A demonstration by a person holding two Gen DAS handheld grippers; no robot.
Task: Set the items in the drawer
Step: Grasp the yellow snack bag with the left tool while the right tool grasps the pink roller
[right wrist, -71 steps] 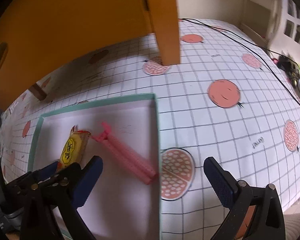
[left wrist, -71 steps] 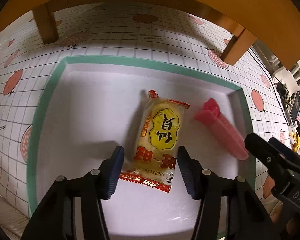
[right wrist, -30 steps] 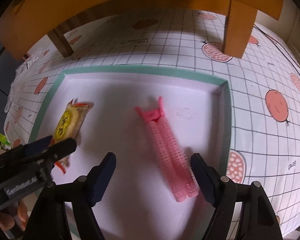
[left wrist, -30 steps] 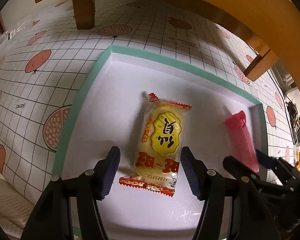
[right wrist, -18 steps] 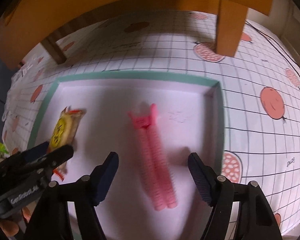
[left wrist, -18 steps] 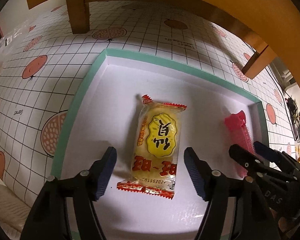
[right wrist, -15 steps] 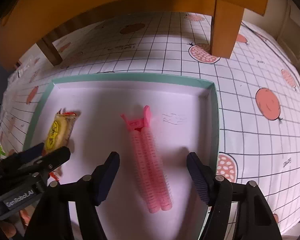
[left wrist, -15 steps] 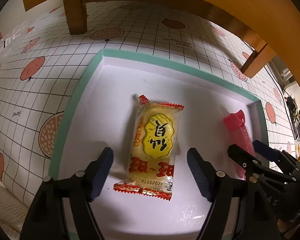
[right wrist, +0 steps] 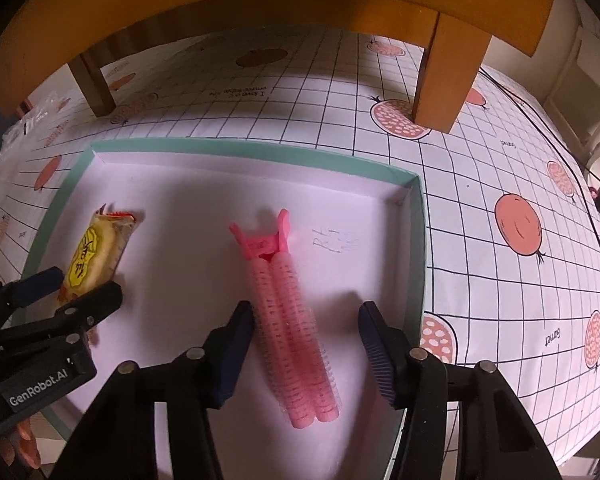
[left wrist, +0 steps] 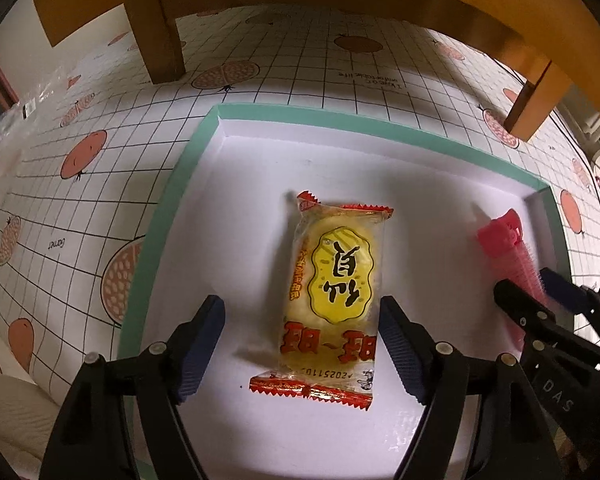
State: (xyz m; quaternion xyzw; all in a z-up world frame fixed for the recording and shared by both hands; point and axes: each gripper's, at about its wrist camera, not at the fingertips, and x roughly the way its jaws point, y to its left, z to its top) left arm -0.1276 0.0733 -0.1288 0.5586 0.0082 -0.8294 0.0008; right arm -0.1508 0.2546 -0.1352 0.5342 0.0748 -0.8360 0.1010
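Left wrist view: your left gripper (left wrist: 302, 344) stands wide over the yellow snack packet (left wrist: 332, 300) lying in the green-rimmed tray (left wrist: 168, 208), pads clear of it. Your right gripper (right wrist: 306, 352), jaws just closing, straddles the pink hair clip (right wrist: 290, 320) in the same tray, left pad touching it.

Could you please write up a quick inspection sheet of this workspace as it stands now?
Surface: checked tablecloth with fruit prints.
Job's things: snack packet and pink hair clip lie apart in the white tray.
Clutter: clear plastic bag at the far left.
Grippers: left gripper open astride the packet; right gripper closing around the clip, one pad at its side.
Cables: black cable across the cloth.
Surroundings: wooden furniture standing over the cloth.
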